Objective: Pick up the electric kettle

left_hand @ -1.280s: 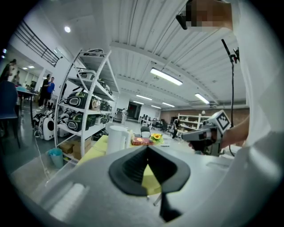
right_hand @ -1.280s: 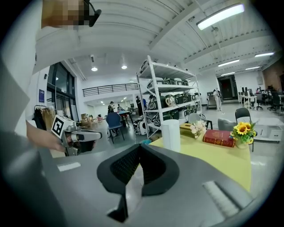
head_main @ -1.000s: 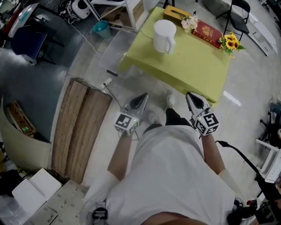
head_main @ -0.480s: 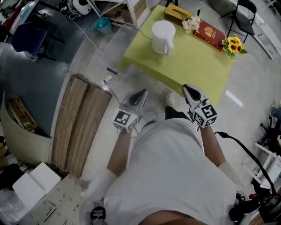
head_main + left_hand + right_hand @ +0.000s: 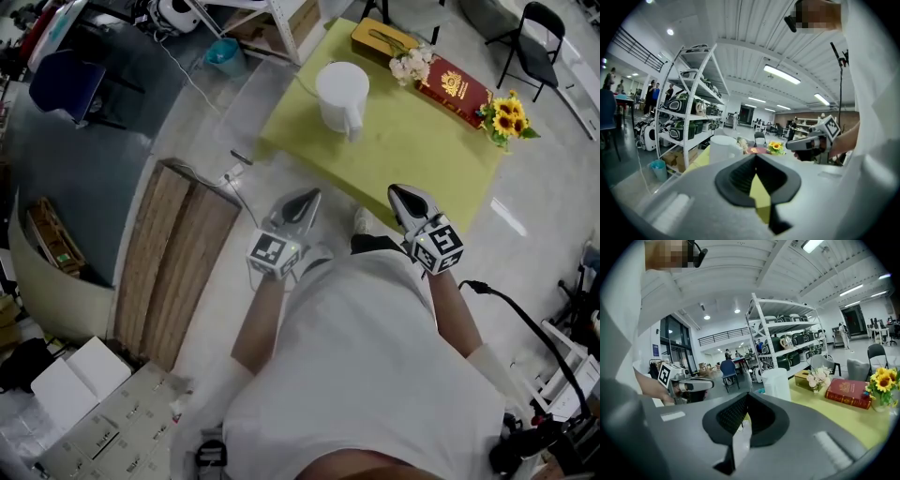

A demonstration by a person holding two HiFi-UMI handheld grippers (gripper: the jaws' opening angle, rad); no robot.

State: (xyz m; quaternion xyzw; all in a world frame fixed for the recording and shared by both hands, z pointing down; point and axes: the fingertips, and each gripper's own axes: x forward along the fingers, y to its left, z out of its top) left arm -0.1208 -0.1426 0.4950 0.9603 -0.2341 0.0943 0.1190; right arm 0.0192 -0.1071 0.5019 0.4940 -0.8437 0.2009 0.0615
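A person is holding the left gripper and right gripper, jaws pressed together and empty, short of the white electric kettle that is standing upright on the yellow-green table.

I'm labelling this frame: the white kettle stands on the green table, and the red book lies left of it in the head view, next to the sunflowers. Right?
Not quite. The head view shows the red book lying right of the white kettle, not left. The kettle does stand on the green table, and the book is next to the sunflowers.
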